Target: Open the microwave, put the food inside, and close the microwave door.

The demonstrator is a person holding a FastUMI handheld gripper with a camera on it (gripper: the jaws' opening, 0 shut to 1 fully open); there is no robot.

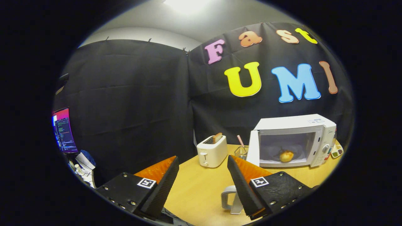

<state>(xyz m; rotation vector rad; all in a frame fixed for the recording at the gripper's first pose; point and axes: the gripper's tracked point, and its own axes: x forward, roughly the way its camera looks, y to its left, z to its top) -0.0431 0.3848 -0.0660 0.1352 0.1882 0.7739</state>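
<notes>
The gripper hangs released, fingers spread above the wooden table at lower centre. Beyond them stands a white toaster; further right, the microwave, door swung open, holds the food inside.

Tongs, two-fingered, lower centre of the frame, fingers spread apart with nothing between them. Each finger: a wedge tapering to a pointed tip, ribbed on its inner face. Each base: a flat textured plate fastened with small bright screws along the edges. One square black-and-white marker tag sits on each plate, lower left and lower right.
</notes>
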